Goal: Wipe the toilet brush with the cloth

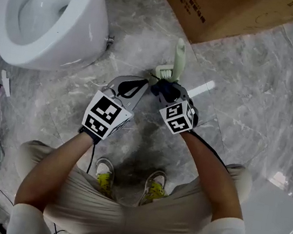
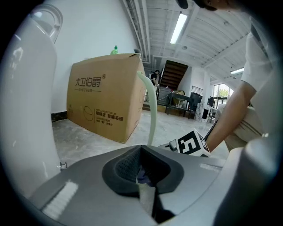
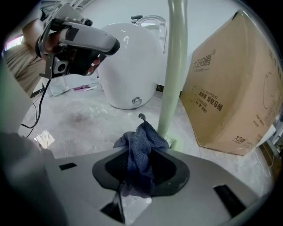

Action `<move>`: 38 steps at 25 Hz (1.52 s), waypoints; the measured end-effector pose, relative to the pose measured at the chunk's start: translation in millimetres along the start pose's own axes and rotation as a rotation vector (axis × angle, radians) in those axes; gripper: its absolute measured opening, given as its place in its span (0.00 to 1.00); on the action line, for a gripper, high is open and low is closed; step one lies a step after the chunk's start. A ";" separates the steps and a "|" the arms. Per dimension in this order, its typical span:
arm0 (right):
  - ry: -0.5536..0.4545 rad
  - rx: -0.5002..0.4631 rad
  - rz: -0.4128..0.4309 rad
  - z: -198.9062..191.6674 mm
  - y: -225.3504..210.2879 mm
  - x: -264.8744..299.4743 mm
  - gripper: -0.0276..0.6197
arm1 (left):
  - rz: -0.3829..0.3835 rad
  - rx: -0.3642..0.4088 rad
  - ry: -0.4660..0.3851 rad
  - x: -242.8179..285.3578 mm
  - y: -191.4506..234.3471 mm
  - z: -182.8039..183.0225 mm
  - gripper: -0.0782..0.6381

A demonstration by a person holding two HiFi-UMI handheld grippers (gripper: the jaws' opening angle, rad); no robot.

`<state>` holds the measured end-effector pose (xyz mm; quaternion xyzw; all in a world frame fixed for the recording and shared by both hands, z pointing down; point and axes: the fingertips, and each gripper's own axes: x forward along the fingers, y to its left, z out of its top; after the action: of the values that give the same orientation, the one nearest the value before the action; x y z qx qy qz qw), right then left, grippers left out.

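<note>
The toilet brush (image 1: 178, 58) is pale green and stands upright on the floor in front of the cardboard box. Its handle (image 3: 175, 66) rises just behind my right gripper (image 3: 137, 176). That gripper is shut on a dark blue cloth (image 3: 141, 148), which bunches up out of the jaws and lies against the foot of the handle. In the head view the cloth (image 1: 160, 90) sits just below the brush's base. My left gripper (image 1: 140, 88) hovers beside it on the left, jaws together. From it the handle (image 2: 152, 110) shows straight ahead, a little apart.
A white toilet (image 1: 47, 12) stands at the far left. A large cardboard box (image 1: 233, 12) is behind the brush. A white stick (image 1: 202, 88) lies on the marble floor to the right. The person's shoes (image 1: 106, 174) are just below the grippers. A white box (image 1: 279, 215) is at lower right.
</note>
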<state>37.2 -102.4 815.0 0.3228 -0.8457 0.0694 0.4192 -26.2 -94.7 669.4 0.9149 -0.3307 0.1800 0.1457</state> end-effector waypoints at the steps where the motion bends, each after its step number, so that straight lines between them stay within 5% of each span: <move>1: 0.006 -0.010 -0.001 -2.2 0.1 3.1 0.24 | 0.002 0.000 0.001 -0.9 0.3 -0.5 0.11; 6: 0.041 -0.031 -0.027 -17.8 -6.3 12.3 0.24 | -0.010 0.009 0.000 -1.2 -3.4 -0.5 0.11; 19: 0.032 0.089 -0.066 -15.6 -13.6 5.3 0.23 | -0.044 0.003 -0.017 7.2 -8.0 4.5 0.11; 38: 0.058 0.101 -0.039 -21.7 -11.0 29.7 0.23 | -0.050 0.000 0.009 6.6 -3.4 -9.3 0.11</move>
<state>45.2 -117.0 849.6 0.3579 -0.8221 0.1129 0.4281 -21.4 -92.2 680.0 0.9220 -0.3070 0.1805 0.1518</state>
